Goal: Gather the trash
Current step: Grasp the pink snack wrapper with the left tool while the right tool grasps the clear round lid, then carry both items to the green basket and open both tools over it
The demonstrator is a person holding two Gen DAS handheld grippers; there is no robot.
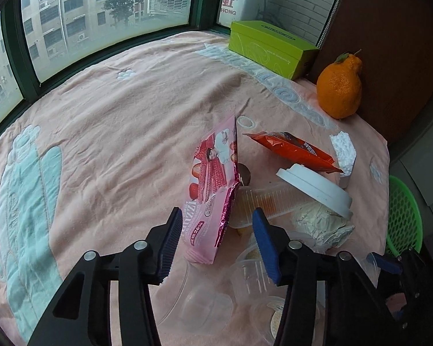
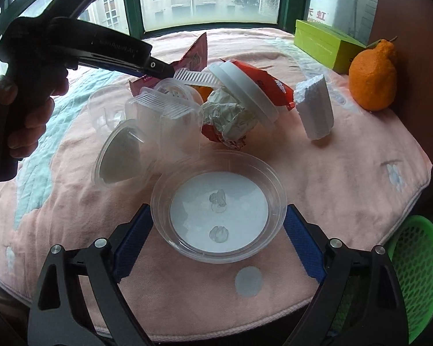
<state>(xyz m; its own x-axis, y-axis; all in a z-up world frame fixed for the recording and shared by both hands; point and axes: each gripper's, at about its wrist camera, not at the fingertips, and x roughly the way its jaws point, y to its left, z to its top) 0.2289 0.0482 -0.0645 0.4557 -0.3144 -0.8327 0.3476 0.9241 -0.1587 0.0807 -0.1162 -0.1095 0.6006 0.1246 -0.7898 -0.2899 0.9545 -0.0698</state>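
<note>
**Pink wrapper stands between your left tongs; clear bowl sits between the right**

Your left tongs (image 1: pixel 215 238) are partly spread, and the pink wrapper (image 1: pixel 213 193) stands on edge in the gap, just beyond the blue pads. Neither pad presses on it yet: the foil leans closer to the left pad, with clear air on the right side. Its long axis runs away from you, from the near bottom corner up to a thin far tip, so the flat faces look toward the pads. In my judgement a straight squeeze should catch it low down, near the bottom seam.

Right of the wrapper lies a ribbed clear tray (image 1: pixel 262 201), and past it a white lid (image 1: pixel 314 186), crumpled paper (image 1: pixel 322 223) and an orange wrapper (image 1: pixel 291 147). A foam block (image 1: pixel 343 150) sits farther right.

Your right tongs (image 2: pixel 218 239) are spread wide around a clear bowl (image 2: pixel 218 204) resting upright on the pink cloth (image 2: pixel 346 173) that covers the table. The pads flank its rim on both sides; I can't tell whether they touch it. The bowl is round, so no axis matters there.

The green basket (image 2: pixel 418 274) hangs off the table's near right edge, nearer your right hand. The orange fruit (image 2: pixel 373 76) and green box (image 2: pixel 323 46) at the far right look like things to leave alone.
</note>
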